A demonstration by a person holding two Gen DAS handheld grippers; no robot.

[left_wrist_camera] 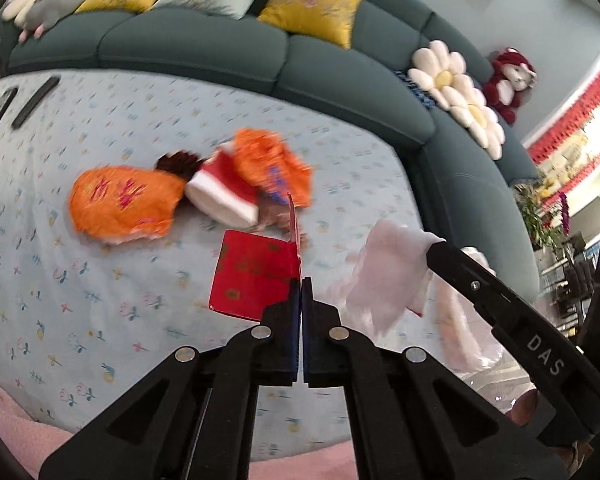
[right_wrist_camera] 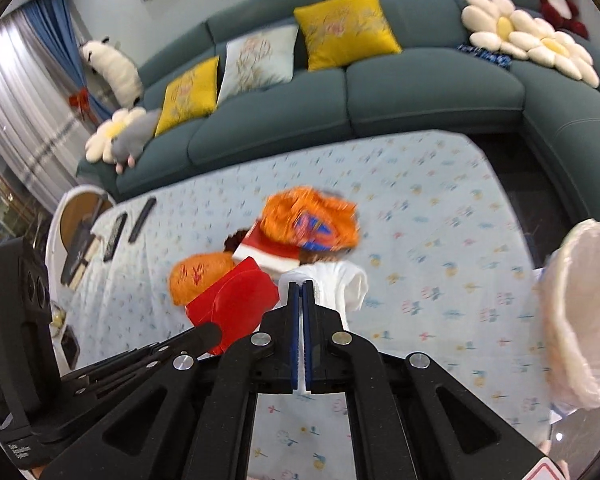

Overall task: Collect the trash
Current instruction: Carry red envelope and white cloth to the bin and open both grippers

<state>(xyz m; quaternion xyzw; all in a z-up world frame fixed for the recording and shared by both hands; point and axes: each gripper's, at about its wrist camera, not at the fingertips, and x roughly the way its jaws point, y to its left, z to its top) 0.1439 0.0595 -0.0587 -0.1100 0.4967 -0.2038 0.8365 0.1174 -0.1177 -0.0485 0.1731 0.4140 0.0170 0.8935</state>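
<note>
While both sets of fingers are pressed together, each pinches a piece of trash above the desk [left_wrist_camera: 100, 280], which carries a pale blue floral cloth. Left gripper [left_wrist_camera: 301, 280]: its fingers clamp the edge of a red packet [left_wrist_camera: 252, 276], which hangs open to the left of the fingertips, with one flap standing up just beyond them. Right gripper [right_wrist_camera: 301, 286]: its fingers close on a crumpled white tissue [right_wrist_camera: 340, 284], which bunches just past the tips and droops to their right. In the left wrist view the right gripper enters from the right side, the tissue dangling from its tip, level with the left fingertips and near them. In the right wrist view the left gripper reaches in from the lower left, with the red packet just left of the right fingertips.

Beyond both pairs of fingertips a heap of trash lies on the cloth: an orange wrapper [left_wrist_camera: 120, 208] to the left, a second orange wrapper [left_wrist_camera: 274, 166] farther off, and a red-and-white carton [left_wrist_camera: 224, 192] between the two, touching both; blur hides finer detail. To the right of the right fingers, at the desk edge, stands a bin lined with a white bag [right_wrist_camera: 580, 312]. Two dark remote controls [left_wrist_camera: 36, 100] lie far to the left on the cloth. A teal sofa [left_wrist_camera: 220, 48] with yellow cushions runs behind the desk.
</note>
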